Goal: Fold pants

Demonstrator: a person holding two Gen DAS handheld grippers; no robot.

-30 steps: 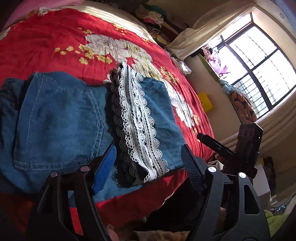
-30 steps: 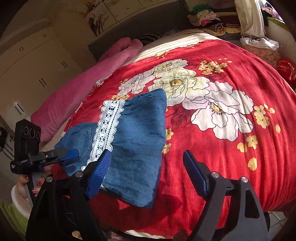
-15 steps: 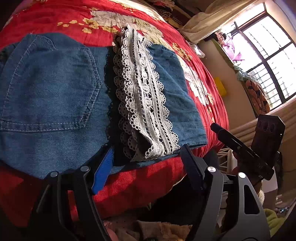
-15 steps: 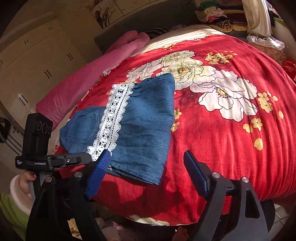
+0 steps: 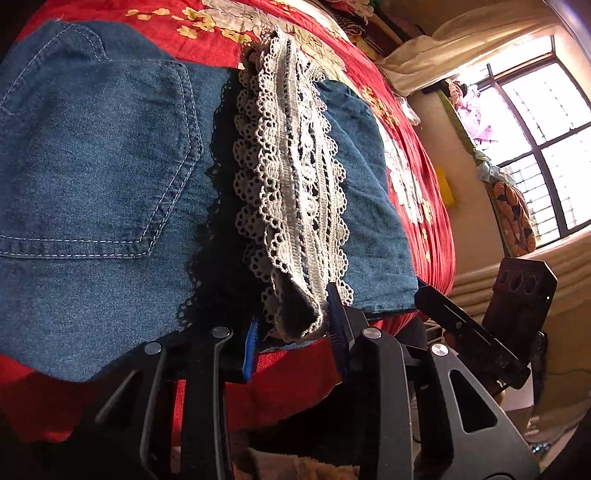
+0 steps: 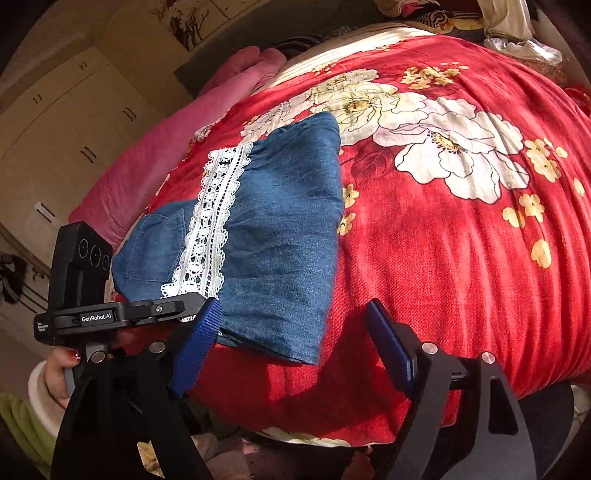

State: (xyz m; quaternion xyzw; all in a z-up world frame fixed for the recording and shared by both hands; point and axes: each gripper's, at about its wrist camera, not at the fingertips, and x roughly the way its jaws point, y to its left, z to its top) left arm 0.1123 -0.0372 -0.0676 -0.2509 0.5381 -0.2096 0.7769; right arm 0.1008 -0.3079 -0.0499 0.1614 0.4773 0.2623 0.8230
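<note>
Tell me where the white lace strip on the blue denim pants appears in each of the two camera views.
Left wrist view: white lace strip runs down the centre; its near end sits between the left gripper fingers.
Right wrist view: it lies left of centre, slanting.
Shared landmark: red floral bedspread.

I see a bed covered by a red quilt (image 6: 461,258) printed with large white flowers and small yellow ones. A pink blanket (image 6: 155,155) lies along the far left edge of the bed. Cream wardrobe doors (image 6: 74,122) with dark handles fill the wall beyond it. In the left wrist view, a barred window (image 5: 546,147) admits strong sunlight, with a pale curtain (image 5: 461,48) bunched beside it. Folded clothes (image 6: 424,11) are stacked at the head of the bed.
</note>
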